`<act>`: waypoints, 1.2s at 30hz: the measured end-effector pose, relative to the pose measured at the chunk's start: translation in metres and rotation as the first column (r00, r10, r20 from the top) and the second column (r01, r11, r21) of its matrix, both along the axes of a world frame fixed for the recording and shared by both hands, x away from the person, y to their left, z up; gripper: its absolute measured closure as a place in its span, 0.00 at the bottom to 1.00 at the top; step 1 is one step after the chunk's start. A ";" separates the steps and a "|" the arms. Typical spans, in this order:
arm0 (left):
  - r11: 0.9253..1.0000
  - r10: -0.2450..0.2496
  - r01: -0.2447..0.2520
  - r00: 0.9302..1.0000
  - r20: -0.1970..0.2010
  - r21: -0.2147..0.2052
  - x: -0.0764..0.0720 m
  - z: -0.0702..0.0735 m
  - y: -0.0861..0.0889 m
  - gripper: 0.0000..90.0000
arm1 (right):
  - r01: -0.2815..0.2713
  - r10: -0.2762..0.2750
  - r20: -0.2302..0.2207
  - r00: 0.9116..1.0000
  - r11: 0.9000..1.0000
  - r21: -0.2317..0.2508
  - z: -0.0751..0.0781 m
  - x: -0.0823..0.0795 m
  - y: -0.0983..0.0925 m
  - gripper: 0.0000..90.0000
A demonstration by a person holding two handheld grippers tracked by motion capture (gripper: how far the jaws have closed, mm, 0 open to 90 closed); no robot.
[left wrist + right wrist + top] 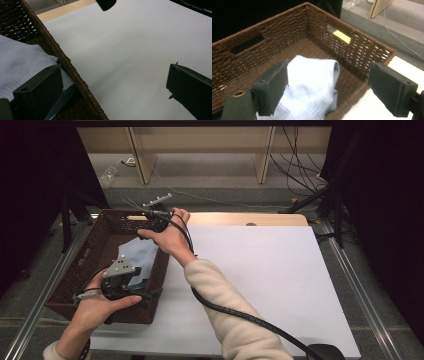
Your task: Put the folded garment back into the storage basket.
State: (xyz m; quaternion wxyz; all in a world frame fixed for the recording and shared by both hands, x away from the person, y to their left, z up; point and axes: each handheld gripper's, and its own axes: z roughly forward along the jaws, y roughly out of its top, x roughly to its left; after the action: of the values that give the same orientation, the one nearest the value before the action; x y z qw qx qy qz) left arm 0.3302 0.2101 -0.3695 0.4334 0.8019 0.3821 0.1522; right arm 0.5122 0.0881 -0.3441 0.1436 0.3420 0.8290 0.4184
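One brown wicker basket [95, 265] sits at the left edge of the table, and one pale blue cloth [139, 255] lies folded on its floor toward the right wall. The white table top [270, 280] to the right of the basket is bare and wide, with open room out to its far and right edges.

There are two grippers. The right gripper [161, 221] hangs over the basket's far right corner, its jaws spread wide and holding nothing; the cloth lies below them. The left gripper [131, 292] sits at the basket's near right corner, jaws also wide apart and gripping nothing, straddling the right rim [75, 75] with one jaw over the cloth and the other over the table.
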 end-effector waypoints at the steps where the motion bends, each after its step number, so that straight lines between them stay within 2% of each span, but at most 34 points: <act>1: 1.000 0.001 -0.001 1.000 -0.002 -0.001 0.000 0.000 0.000 0.00 | 0.004 -0.004 0.002 1.000 1.000 0.001 0.000 0.000 -0.003 0.19; 13: 1.000 0.007 -0.007 1.000 0.003 0.003 0.001 0.000 0.001 0.00 | 0.031 -0.032 0.043 0.999 0.999 0.017 0.007 -0.011 -0.046 0.19; 19: 1.000 0.011 -0.011 1.000 -0.004 0.003 0.001 0.000 0.002 0.00 | 0.030 -0.032 0.059 0.998 0.999 0.026 0.005 -0.019 -0.079 0.19; 24: 1.000 0.022 -0.021 1.000 -0.009 0.011 0.002 -0.002 0.002 0.00 | 0.058 -0.060 0.061 0.996 0.998 0.038 0.003 -0.025 -0.107 0.18; 29: 1.000 0.023 -0.023 1.000 -0.012 0.012 0.003 -0.002 0.001 0.00 | 0.088 -0.092 0.065 0.994 0.994 0.065 -0.001 -0.033 -0.136 0.18; 34: 1.000 0.019 -0.019 1.000 -0.016 0.009 0.003 -0.004 -0.001 0.00 | 0.094 -0.101 0.065 0.993 0.991 0.095 -0.005 -0.040 -0.160 0.18; 36: 1.000 0.017 -0.017 1.000 -0.014 0.008 0.003 -0.003 -0.001 0.00 | 0.087 -0.093 0.072 0.993 0.993 0.081 -0.008 -0.044 -0.168 0.18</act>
State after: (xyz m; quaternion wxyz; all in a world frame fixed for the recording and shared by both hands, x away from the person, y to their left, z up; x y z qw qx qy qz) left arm 0.3331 0.2094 -0.3726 0.4263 0.8012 0.3915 0.1515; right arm 0.4679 -0.0795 -0.3518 0.1801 0.3685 0.7898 0.4561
